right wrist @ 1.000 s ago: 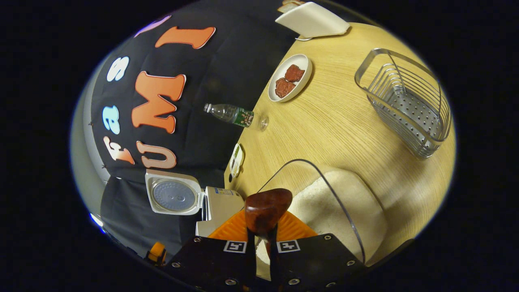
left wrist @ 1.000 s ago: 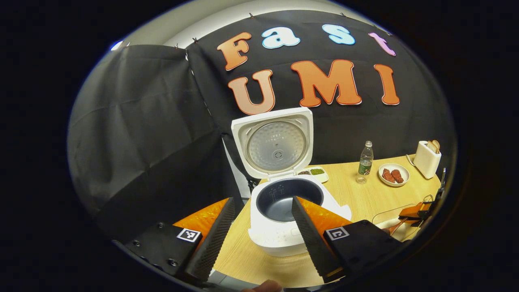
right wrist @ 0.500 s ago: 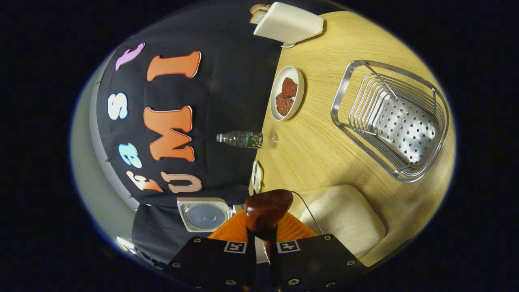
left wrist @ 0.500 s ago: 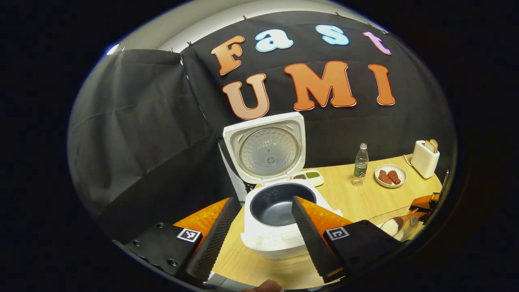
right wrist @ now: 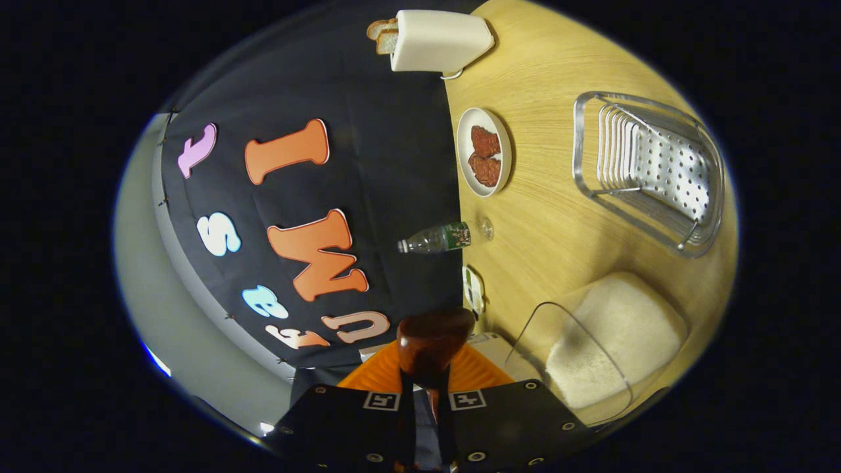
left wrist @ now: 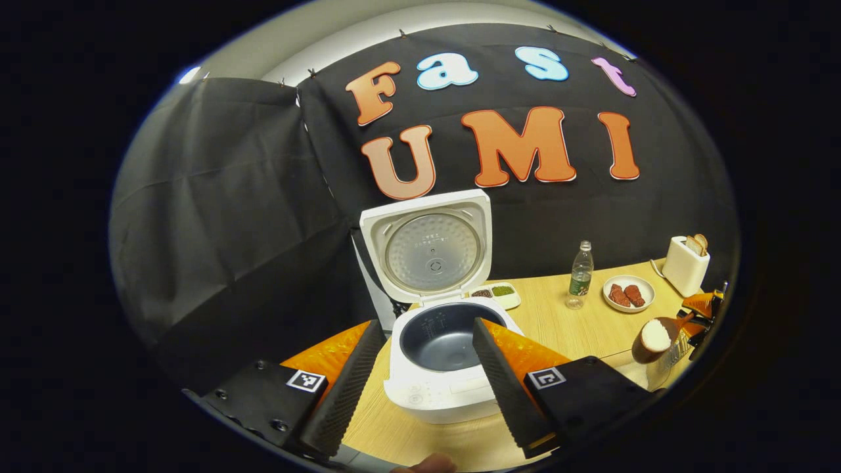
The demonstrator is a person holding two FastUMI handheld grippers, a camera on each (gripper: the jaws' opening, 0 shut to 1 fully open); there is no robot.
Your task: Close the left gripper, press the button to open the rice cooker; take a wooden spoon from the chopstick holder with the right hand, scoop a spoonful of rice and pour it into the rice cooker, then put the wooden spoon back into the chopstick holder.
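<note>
In the left gripper view, your left gripper (left wrist: pixel 420 378) hangs over the near edge of the wooden table (left wrist: pixel 565 328) with its two fingers spread wide and nothing between them. Just beyond them stands the rice cooker (left wrist: pixel 441 364), its lid (left wrist: pixel 428 246) standing upright and the dark inner pot (left wrist: pixel 445 335) bare. Behind the cooker lies a small dish (left wrist: pixel 497 294) with two compartments. To the right you see a water bottle (left wrist: pixel 578 276), a plate of red pieces (left wrist: pixel 627 293) and a toaster (left wrist: pixel 685 264) with bread. At the far right edge your right gripper (left wrist: pixel 698 314) carries the wooden spoon (left wrist: pixel 652 338), its bowl heaped with white rice, above the clear rice container (left wrist: pixel 660 371).

In the right gripper view, which is turned sideways, your right gripper (right wrist: pixel 425 407) is clenched on the handle of the wooden spoon (right wrist: pixel 433 341); from here you see the back of the spoon's bowl. Near it on the right lies the clear container of rice (right wrist: pixel 614 341). Farther on the table (right wrist: pixel 552 230) stands the metal chopstick holder (right wrist: pixel 650 171), a perforated wire basket, well apart from the spoon. The bottle (right wrist: pixel 443 238), the plate (right wrist: pixel 485 161) and the toaster (right wrist: pixel 437 39) are along the wall side.
</note>
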